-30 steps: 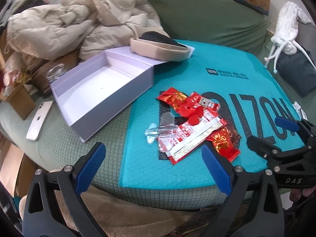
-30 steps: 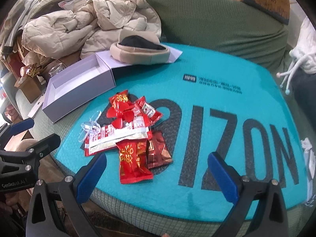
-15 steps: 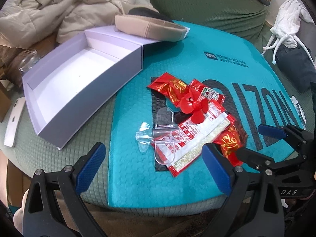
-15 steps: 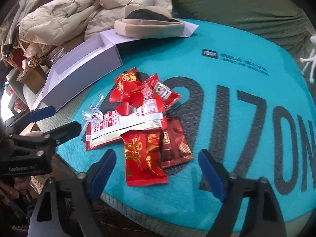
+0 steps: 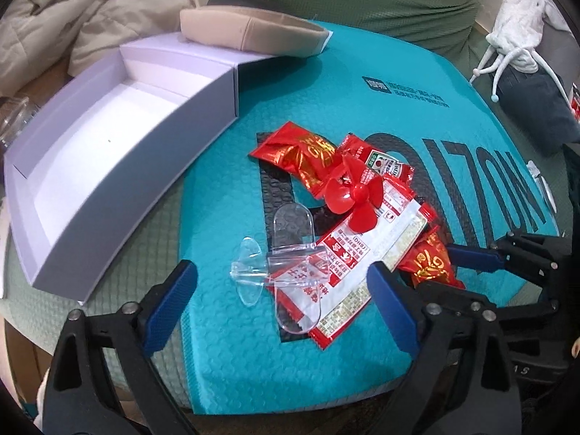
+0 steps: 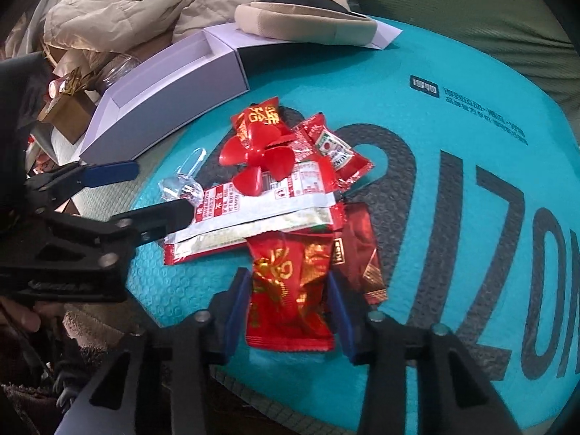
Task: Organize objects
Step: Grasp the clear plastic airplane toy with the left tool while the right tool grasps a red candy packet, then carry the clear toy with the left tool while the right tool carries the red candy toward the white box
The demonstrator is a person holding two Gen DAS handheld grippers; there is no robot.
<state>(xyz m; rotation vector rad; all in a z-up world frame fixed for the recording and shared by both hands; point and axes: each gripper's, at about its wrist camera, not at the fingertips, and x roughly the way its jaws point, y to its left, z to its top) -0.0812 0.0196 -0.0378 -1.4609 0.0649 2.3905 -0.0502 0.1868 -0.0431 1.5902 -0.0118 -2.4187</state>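
The right gripper point(image 6: 288, 313) is closing on a red snack packet point(image 6: 286, 297) lying on the teal mat point(image 6: 435, 116), pads at either edge. The left gripper point(image 5: 281, 301) gapes wide, closing slightly, over a clear plastic plane point(image 5: 279, 264), gripping nothing.

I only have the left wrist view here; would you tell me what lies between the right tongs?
Observer: A red-and-gold packet lies lengthwise between the right tongs, whose jaws are closing on it.
Operator: Is anything hidden beside it?
Observer: Yes, a dark brown packet lies against its side.
Operator: Is there anything beyond the white box?
Observer: A small brown cardboard box sits just past the white box.
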